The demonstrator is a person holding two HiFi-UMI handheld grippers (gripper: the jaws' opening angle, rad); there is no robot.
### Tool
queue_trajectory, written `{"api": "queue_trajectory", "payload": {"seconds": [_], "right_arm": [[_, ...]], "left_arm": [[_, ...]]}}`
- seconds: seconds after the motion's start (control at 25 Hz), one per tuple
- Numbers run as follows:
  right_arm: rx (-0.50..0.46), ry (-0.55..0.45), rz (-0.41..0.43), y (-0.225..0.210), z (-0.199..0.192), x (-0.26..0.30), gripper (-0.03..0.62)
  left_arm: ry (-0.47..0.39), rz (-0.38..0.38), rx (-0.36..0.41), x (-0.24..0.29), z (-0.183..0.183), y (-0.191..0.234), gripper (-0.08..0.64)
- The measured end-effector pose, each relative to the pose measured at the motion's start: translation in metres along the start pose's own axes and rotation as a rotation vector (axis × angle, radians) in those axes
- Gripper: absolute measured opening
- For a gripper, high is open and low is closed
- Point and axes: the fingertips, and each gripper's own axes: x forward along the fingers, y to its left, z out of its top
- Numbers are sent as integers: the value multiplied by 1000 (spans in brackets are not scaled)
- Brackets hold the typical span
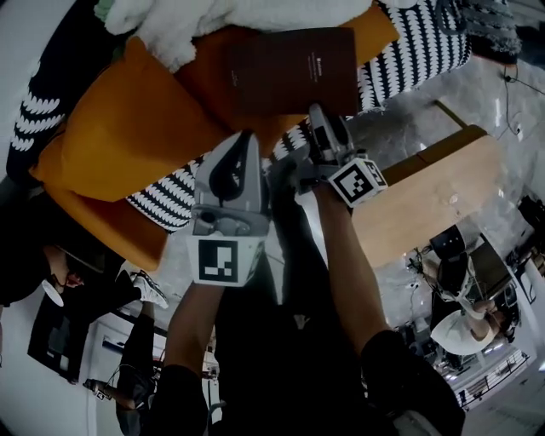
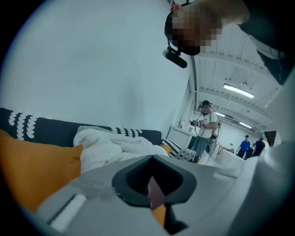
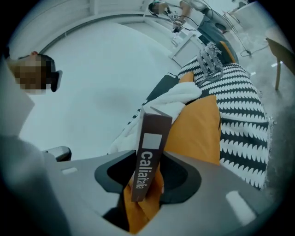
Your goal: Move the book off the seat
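Item: book, brown, upper centre of head view, against orange cushion, white blanket at top edge. My R claw is clamped on its lower edge, spine standing btwn the jaws. My L claw: mid-frame, just below book's lower-left corner, jaws nearly together, holding nothing.

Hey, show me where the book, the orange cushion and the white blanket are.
book (image 1: 294, 72), head view, middle of its brown cover.
orange cushion (image 1: 128, 128), head view, its broad top face.
white blanket (image 1: 221, 19), head view, fluffy fold above the book.
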Motion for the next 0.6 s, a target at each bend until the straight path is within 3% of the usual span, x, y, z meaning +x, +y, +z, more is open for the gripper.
{"api": "queue_trajectory", "payload": {"seconds": [0.6], "right_arm": [[-199, 22, -114, 44, 32, -32, 160]], "left_arm": [[-28, -9, 31, -16, 59, -27, 6]]}}
